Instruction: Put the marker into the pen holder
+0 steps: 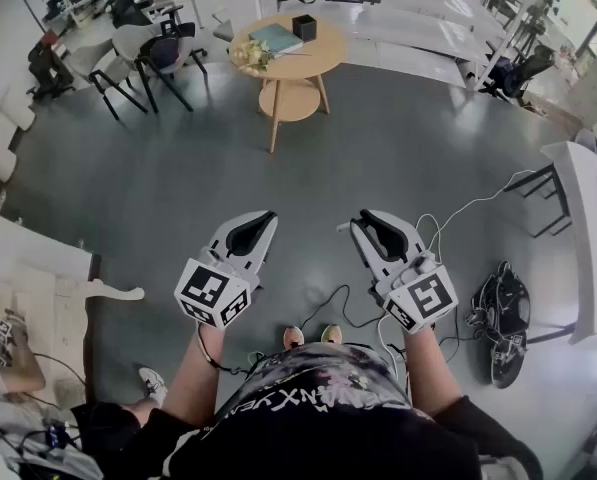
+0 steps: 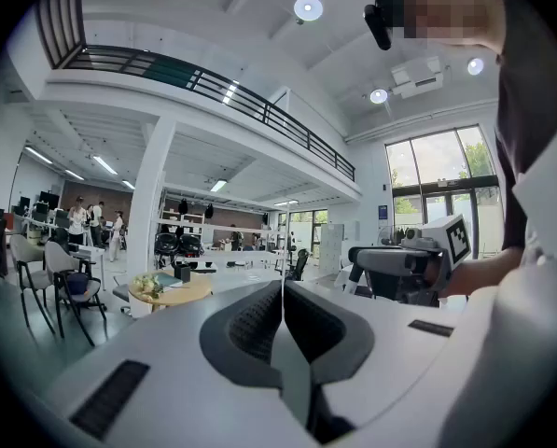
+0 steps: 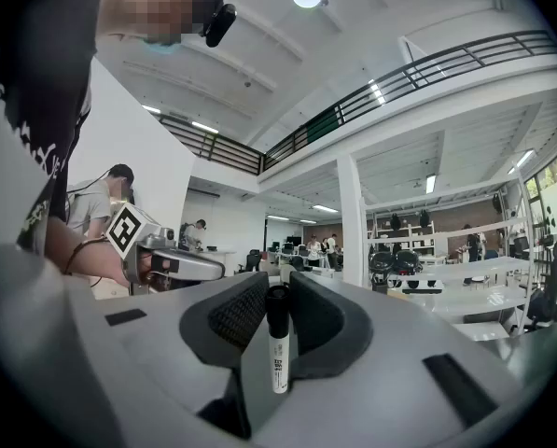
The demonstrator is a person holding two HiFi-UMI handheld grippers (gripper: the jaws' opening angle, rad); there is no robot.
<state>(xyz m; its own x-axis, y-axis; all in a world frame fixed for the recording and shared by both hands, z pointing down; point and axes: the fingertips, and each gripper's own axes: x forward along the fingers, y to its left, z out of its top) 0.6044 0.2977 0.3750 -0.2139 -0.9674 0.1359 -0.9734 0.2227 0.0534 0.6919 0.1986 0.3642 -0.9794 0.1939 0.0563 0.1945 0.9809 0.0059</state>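
The round wooden desk (image 1: 313,60) stands well ahead across the grey floor (image 1: 178,183), far from both grippers. Short of the desk, the left gripper (image 1: 262,218) is clenched on nothing, its jaws pressed together. The right gripper (image 1: 364,218), just as far from the desk, grasps the marker. The black pen holder (image 1: 304,27) sits on the desk beside a book (image 1: 275,38). The marker (image 3: 277,339) is pinched between the right jaws, black cap foremost. The pickup looks done; carrying the marker to the desk and dropping it into the holder remain.

Open floor (image 1: 358,148) lies ahead up to the round table (image 1: 323,60).
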